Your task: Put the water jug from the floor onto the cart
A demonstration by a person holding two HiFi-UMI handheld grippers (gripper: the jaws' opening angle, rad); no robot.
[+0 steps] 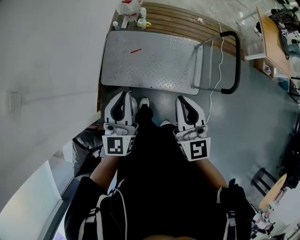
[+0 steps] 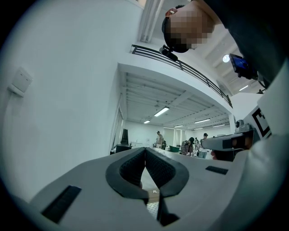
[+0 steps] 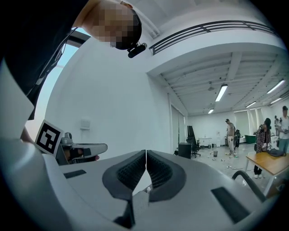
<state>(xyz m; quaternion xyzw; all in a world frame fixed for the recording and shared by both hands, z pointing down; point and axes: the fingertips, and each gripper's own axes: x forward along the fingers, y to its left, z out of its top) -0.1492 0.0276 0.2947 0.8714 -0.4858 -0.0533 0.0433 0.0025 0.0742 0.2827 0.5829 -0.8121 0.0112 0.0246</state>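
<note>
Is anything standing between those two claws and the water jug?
Yes: the cart lies flat between the left gripper, the right gripper and what looks like the jug, beyond its far edge.

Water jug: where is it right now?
Head view, top edge, left of centre: the water jug stands on the wooden slats just beyond the cart, beside small bottles.

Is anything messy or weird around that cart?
A small red stick-like thing lies alone on the grey metal cart, and a thin white cable trails over the floor by its black handle. Nothing looks spilled or broken.
</note>
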